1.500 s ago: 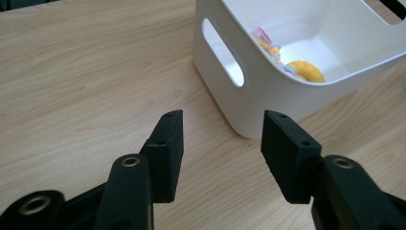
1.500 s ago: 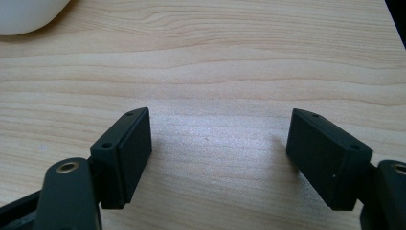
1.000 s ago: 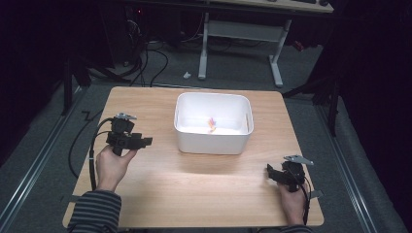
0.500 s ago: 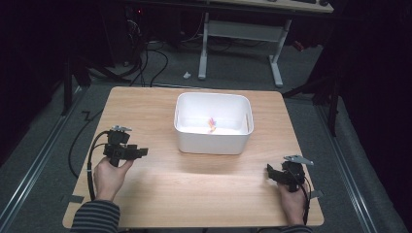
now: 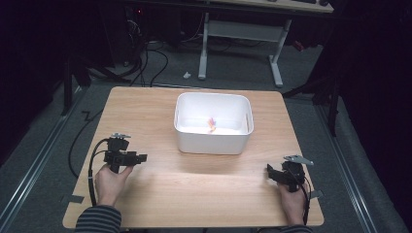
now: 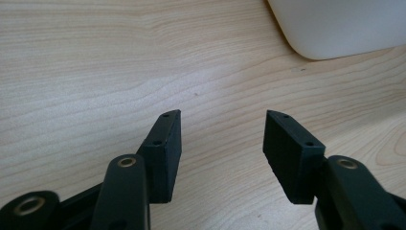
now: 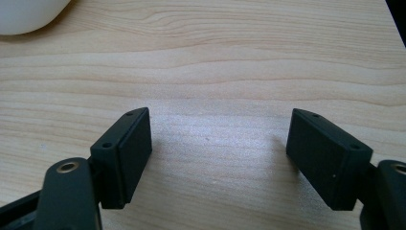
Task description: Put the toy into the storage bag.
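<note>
A white rectangular tub point(image 5: 213, 123) stands at the middle of the wooden table point(image 5: 145, 111), with a small orange and pink thing point(image 5: 212, 124) lying inside it. My left gripper point(image 5: 141, 158) rests low over the table's left front part, open, with bare wood between its jaws point(image 6: 221, 132); a corner of the tub point(image 6: 344, 24) shows ahead to its right. My right gripper point(image 5: 268, 171) sits near the front right corner, open wide over bare wood point(image 7: 218, 134), and the tub's corner point(image 7: 26, 12) shows at upper left.
The table's front edge point(image 5: 194, 226) runs just behind both hands. A black cable point(image 5: 77, 141) trails off the left side. A desk frame point(image 5: 238, 34) and loose cables lie on the floor beyond the table.
The left hand has drawn its gripper back toward the front edge and lowered it. The right gripper has stayed where it was.
</note>
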Demonstrator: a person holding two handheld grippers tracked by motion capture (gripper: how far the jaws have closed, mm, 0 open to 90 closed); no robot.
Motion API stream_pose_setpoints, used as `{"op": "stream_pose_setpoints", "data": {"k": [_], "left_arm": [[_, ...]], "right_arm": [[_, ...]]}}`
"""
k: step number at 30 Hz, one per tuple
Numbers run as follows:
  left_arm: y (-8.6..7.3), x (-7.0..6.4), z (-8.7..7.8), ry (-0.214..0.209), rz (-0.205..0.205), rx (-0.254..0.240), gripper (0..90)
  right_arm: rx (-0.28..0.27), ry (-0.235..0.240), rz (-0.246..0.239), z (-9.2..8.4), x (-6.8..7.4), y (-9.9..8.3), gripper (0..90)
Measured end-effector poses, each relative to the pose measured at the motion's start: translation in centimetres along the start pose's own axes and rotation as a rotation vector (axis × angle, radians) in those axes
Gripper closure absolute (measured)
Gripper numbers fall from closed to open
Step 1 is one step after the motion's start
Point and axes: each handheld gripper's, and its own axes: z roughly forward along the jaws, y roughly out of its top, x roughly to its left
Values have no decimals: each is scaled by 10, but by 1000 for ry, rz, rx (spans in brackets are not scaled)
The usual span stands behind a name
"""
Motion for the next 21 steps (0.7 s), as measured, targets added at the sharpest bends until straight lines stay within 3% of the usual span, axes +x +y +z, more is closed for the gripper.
{"op": "stream_pose_setpoints", "data": {"k": [9,15,21], "left_arm": [[-11,3,12,6,-2,21,467],[-18,1,20,33,13,29,467],[-26,1,31,87,42,27,445]], "right_arm": [[0,0,0,0,0,0,238],[0,0,0,0,0,0,238],[0,0,0,0,0,0,238]]}}
